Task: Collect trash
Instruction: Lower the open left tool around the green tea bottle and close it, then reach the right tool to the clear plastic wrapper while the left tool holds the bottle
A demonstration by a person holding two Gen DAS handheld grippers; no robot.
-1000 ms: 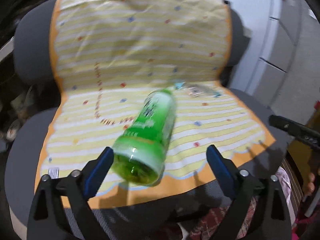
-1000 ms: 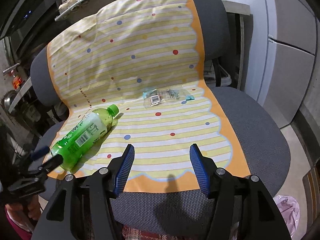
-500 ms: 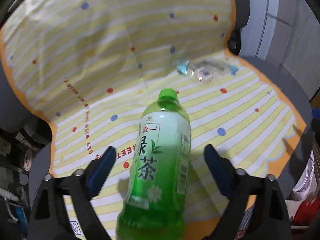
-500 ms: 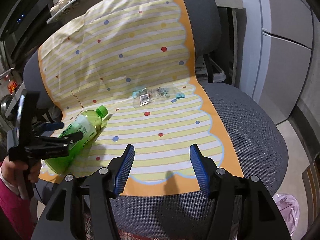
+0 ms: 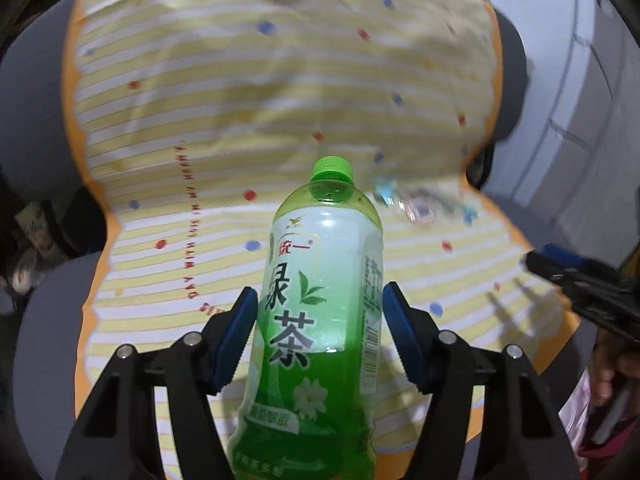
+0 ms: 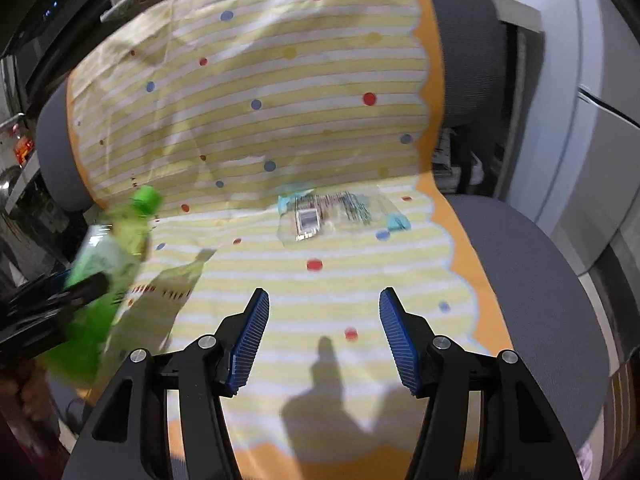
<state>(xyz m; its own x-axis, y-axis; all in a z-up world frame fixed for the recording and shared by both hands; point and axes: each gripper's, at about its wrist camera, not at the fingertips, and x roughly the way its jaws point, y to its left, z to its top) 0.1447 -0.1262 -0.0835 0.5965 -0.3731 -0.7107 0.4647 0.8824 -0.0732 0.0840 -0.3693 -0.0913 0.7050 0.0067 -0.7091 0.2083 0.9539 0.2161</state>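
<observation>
The left gripper (image 5: 320,336) is closing around the green tea bottle (image 5: 320,300), whose body sits between the blue pads with its cap pointing toward the chair back; the pads look pressed to its sides, though blur in the right wrist view leaves that uncertain. The right gripper (image 6: 324,338) hangs open and empty above the striped, dotted cloth (image 6: 280,120) draped over the grey office chair (image 6: 540,280). A clear plastic wrapper (image 6: 332,216) lies on the cloth near the seat's back, well apart from both grippers.
</observation>
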